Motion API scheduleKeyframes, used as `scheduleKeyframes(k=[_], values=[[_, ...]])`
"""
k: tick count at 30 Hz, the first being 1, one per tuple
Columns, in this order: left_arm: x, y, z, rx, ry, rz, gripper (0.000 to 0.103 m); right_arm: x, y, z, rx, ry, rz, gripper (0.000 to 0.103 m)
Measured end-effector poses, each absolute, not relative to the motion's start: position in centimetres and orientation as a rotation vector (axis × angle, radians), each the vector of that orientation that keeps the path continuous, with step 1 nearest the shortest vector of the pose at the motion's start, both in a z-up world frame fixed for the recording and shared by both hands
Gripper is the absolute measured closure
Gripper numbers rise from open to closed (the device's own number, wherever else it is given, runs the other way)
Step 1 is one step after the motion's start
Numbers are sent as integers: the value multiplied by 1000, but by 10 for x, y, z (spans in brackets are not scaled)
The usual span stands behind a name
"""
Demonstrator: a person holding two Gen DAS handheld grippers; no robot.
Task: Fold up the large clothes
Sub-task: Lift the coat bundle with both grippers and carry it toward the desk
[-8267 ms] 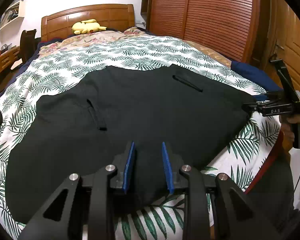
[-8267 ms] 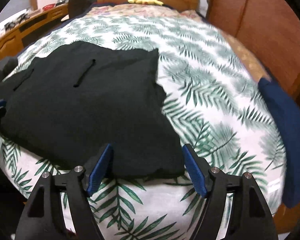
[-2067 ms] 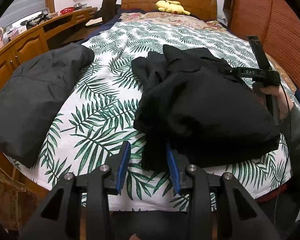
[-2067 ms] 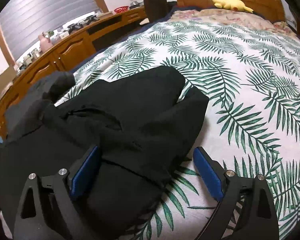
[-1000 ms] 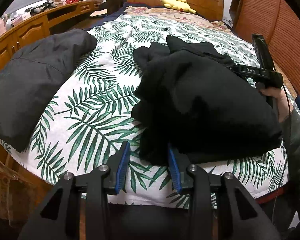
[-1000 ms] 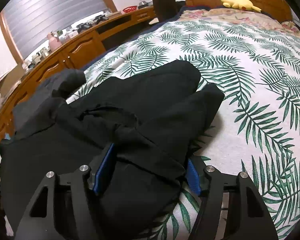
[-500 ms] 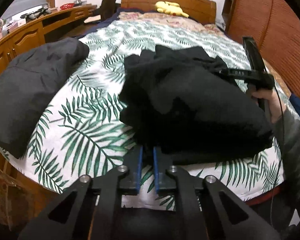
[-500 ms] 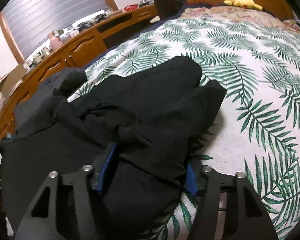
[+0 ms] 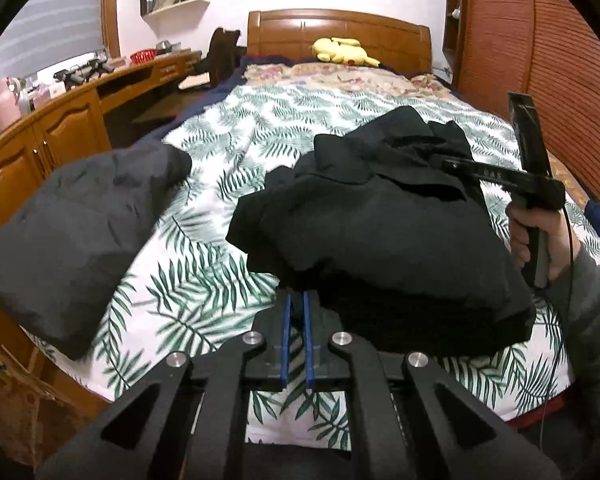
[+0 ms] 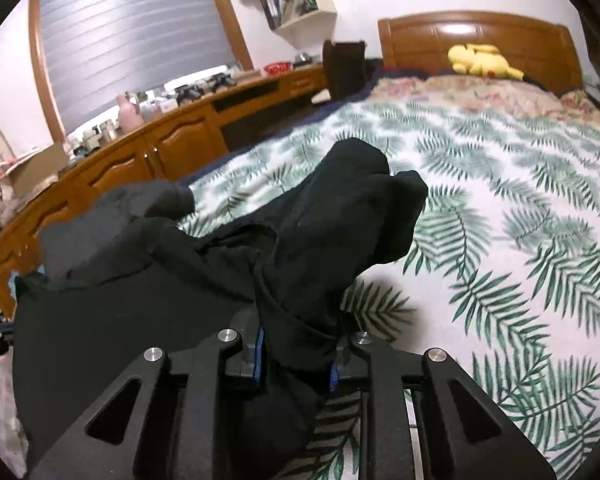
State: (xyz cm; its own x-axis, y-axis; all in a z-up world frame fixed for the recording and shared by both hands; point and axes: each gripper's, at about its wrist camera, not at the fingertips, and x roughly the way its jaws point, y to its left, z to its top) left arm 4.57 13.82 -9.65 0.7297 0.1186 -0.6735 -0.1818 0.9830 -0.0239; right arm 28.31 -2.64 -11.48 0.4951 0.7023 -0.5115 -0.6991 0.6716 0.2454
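- A black garment (image 9: 384,232), folded into a thick bundle, hangs just above the near edge of the leaf-print bed cover (image 9: 260,136).
- The left gripper (image 9: 296,312) has just closed nearly flat on the bundle's thin lower edge.
- The right gripper (image 10: 296,344) has just been closing and squeezes a bunched thick fold.
- The garment looks soft, floppy and bulky; loose layers may slip, so hold the folded edges.
- A grey garment (image 9: 68,224) lies left of the black one.

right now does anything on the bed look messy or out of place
Yes: the folded black garment is bunched and lumpy, its far edge sticking up in uneven flaps instead of lying flat. A rumpled dark grey jacket droops over the side of the leaf-print bedspread. Nothing looks torn or spilled.
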Motion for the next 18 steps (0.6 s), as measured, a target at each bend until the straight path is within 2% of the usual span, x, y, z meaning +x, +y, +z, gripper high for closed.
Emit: scheduleKeyframes(k=[7, 12, 18], values=[[44, 146, -88, -82, 685, 158, 101, 277, -28, -105, 14, 600, 847, 83], [34, 158, -86, -94, 612, 133, 101, 263, -17, -102, -64, 577, 829, 84], [28, 181, -95, -101, 607, 84, 101, 246, 9, -96, -128, 565, 789, 84]])
